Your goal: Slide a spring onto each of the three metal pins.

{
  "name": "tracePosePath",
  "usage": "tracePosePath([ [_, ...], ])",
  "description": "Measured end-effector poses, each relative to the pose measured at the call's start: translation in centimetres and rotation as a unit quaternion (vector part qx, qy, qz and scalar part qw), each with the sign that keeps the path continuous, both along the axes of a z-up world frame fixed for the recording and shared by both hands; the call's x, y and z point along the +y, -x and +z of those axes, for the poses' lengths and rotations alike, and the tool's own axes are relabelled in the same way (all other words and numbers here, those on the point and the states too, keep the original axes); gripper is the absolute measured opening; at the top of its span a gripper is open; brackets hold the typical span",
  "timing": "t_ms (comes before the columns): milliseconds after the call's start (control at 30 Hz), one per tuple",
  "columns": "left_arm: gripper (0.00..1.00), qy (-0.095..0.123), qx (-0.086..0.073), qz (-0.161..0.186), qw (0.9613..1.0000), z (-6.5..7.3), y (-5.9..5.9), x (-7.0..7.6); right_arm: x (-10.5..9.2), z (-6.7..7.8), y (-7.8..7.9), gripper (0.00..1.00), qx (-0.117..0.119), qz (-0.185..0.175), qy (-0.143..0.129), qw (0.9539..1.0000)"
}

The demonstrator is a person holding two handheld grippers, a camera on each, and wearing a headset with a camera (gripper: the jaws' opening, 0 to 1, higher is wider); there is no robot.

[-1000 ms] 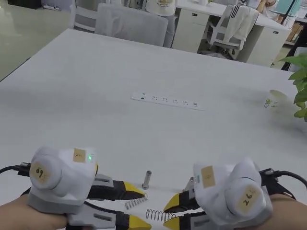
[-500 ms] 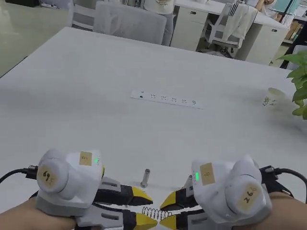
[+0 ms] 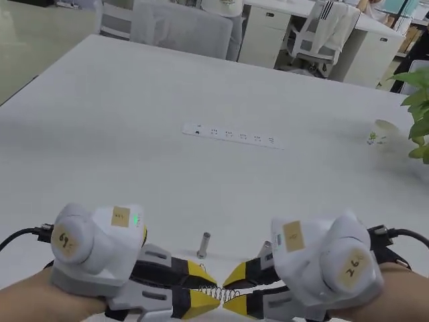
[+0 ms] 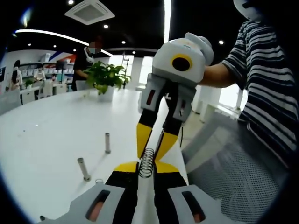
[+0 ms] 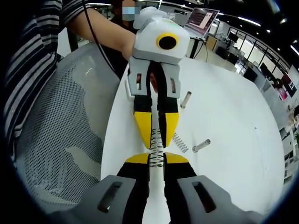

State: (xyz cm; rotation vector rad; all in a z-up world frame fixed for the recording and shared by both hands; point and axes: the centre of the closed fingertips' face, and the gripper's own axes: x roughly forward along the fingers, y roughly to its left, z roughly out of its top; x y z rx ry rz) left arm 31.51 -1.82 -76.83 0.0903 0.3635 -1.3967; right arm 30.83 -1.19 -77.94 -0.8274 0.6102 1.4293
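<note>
A short metal spring spans the gap between my two grippers just above the table's near edge. My left gripper is shut on one end of it and my right gripper on the other. In the left gripper view the spring sticks up from my left gripper toward the right gripper. One pin stands behind the tips, and a second pin is partly hidden by the right gripper. Two pins and a loose second spring lie on the table.
A white power strip lies mid-table, with a paper cup and a green plant at the right edge. Grey chairs stand beyond the far edge. A mesh chair is close behind the near edge.
The two grippers have come together from either side. A spring that lay on the table between them is now gripped at both ends.
</note>
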Motion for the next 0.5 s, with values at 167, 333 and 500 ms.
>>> tracePosePath([
  [167,0.03,0.000,0.000,-0.010,0.9999,0.00,0.09,-0.08,-0.03,-0.03,0.01,0.08,0.003,-0.005,-0.005,1.0000],
  [333,0.03,-0.005,0.003,-0.026,0.9996,-0.26,0.41,-0.08,0.01,-0.29,0.31,0.08,0.009,-0.006,-0.006,0.9999],
  [500,0.02,-0.008,0.005,-0.035,0.9994,-0.42,0.64,-0.04,0.02,-0.54,0.48,0.08,0.009,-0.005,-0.004,0.9999],
])
